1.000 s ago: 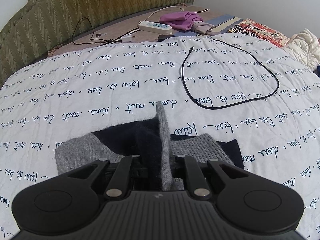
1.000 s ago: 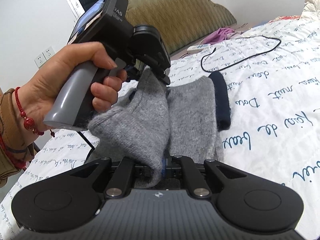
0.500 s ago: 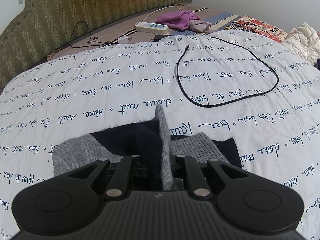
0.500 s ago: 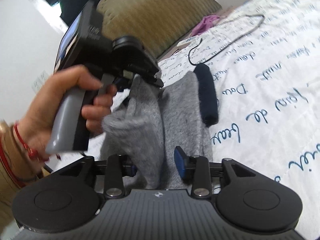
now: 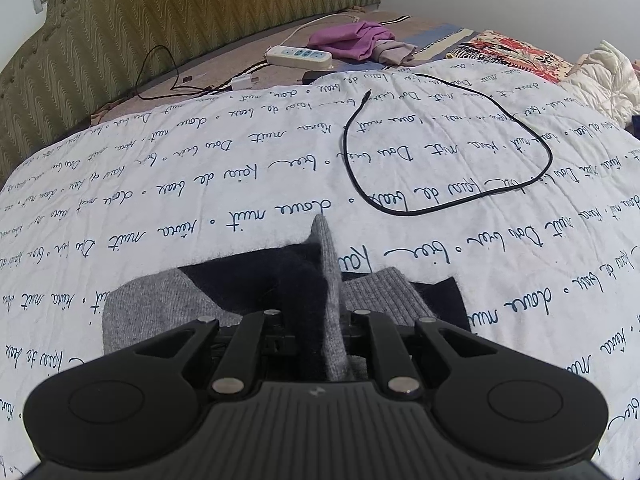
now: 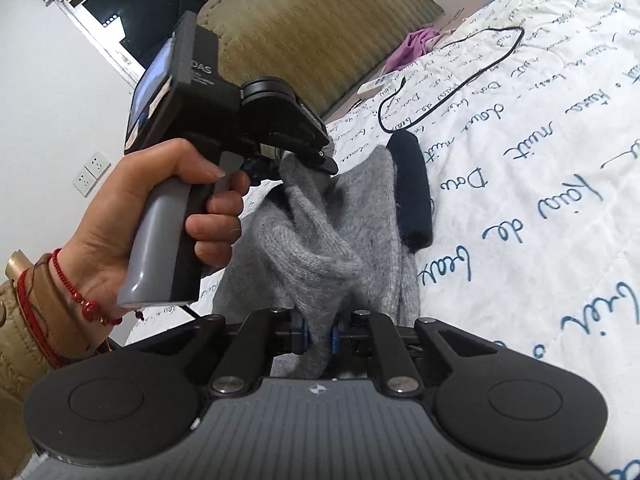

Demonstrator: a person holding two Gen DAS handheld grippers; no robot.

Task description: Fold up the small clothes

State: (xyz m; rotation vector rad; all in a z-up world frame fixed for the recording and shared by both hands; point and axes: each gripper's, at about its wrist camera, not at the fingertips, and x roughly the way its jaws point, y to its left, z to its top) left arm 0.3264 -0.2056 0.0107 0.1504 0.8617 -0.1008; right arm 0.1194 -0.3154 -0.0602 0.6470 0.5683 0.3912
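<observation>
A grey knit garment [image 5: 152, 300] with a navy part [image 5: 256, 276] lies bunched on the white quilt [image 5: 200, 184]. My left gripper [image 5: 320, 320] is shut on a raised grey fold [image 5: 326, 256] that hides the fingertips. In the right wrist view the same left gripper [image 6: 316, 160], held by a hand [image 6: 152, 216], pinches the garment's far end [image 6: 372, 216]. My right gripper [image 6: 318, 336] has its jaws closing on a near grey fold [image 6: 316, 272], and the blue pads press on the cloth. A navy band [image 6: 412, 192] lies along the garment's right side.
A black cable [image 5: 548, 156] loops on the quilt beyond the garment. At the head of the bed are a white power strip [image 5: 298, 56], a purple cloth [image 5: 352, 40] and an olive headboard [image 5: 160, 12]. A cream bundle [image 5: 604, 76] sits far right.
The right gripper opened half a second ago and has shut again on the grey fold, rolling as it did. The left gripper kept its pinch and stayed put.
</observation>
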